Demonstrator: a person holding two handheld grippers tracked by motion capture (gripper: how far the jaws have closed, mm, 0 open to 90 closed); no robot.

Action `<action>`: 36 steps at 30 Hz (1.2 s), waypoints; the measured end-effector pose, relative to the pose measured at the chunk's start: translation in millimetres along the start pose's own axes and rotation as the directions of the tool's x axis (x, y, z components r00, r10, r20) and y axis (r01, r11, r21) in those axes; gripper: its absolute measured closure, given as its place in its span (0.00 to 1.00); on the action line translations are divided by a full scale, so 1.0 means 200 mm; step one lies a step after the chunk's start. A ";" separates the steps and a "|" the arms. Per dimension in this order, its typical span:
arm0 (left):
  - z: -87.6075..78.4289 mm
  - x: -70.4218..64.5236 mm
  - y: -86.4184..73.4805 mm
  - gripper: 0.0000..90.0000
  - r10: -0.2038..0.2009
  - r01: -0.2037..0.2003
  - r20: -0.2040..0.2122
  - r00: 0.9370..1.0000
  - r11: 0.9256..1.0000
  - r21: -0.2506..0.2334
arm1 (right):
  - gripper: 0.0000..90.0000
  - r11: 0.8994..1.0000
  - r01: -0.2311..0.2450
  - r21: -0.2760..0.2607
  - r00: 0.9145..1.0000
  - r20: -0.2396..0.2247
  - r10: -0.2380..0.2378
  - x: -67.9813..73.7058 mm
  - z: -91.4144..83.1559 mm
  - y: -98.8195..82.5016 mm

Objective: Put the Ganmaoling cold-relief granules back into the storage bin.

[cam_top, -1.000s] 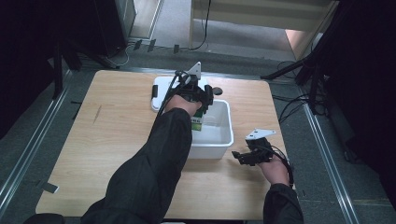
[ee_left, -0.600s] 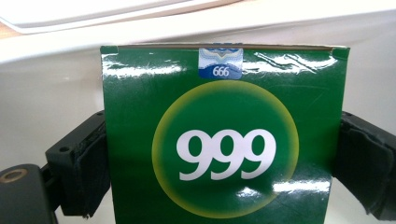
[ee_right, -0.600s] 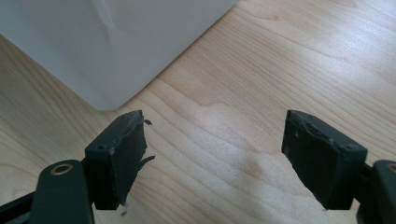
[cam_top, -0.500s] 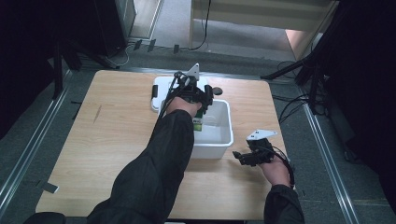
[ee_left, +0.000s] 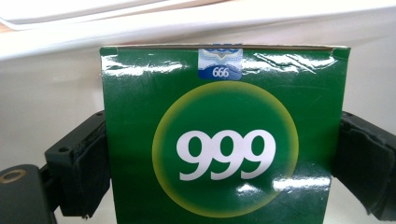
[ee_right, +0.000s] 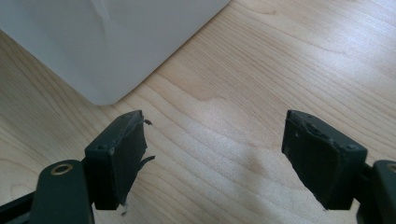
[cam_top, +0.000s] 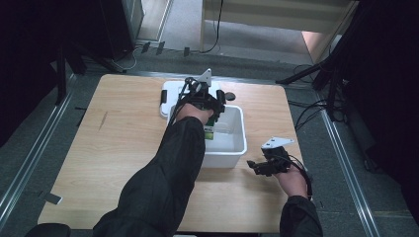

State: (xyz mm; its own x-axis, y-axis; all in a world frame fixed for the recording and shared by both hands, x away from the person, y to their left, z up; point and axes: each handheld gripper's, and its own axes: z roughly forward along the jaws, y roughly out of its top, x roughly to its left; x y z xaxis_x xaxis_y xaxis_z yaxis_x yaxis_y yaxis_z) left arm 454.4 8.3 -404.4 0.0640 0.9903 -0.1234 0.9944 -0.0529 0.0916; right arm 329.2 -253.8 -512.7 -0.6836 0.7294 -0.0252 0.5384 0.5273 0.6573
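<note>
We work at a pale wooden table [cam_top: 123, 148] set on a grey floor with metal rails along both sides. Toward the far middle lies a white lid [cam_top: 170, 94], and just beside it stands the white bin [cam_top: 236, 143]. Our left gripper [cam_top: 210, 111] reaches down into the bin, its pads clamped on either side of a green box [ee_left: 224, 149] marked 999, held upright against the bin's inner wall. Further right, our right gripper [ee_right: 212, 158] hovers low over bare wood near the bin's corner, its jaws standing wide apart with nothing between them

Glossy green carton [ee_left: 224, 154], matt wooden table [ee_right: 261, 74]
</note>
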 end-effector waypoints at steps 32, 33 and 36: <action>-0.39 0.13 -0.06 0.05 0.121 -0.117 0.065 0.991 0.991 -0.066 | 0.24 1.000 -0.006 0.010 1.000 0.007 0.006 0.00 0.00 -0.01; -0.40 0.16 -0.06 0.05 0.120 -0.115 0.068 0.990 0.990 -0.076 | 0.24 1.000 -0.007 0.011 1.000 0.005 0.007 0.00 0.00 -0.01; -0.44 0.22 -0.07 0.05 0.139 -0.132 0.067 0.988 0.987 -0.095 | 0.24 1.000 -0.005 0.014 1.000 0.002 0.005 0.00 0.00 -0.01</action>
State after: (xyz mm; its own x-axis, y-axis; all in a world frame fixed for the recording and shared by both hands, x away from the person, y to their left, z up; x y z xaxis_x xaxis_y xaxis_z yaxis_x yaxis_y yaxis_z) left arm 436.1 63.0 -324.7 0.2070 0.9625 -0.1753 0.9647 -0.1710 0.2001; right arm 327.8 -255.1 -513.9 -0.6799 0.7329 -0.0239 0.5484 0.5298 0.6469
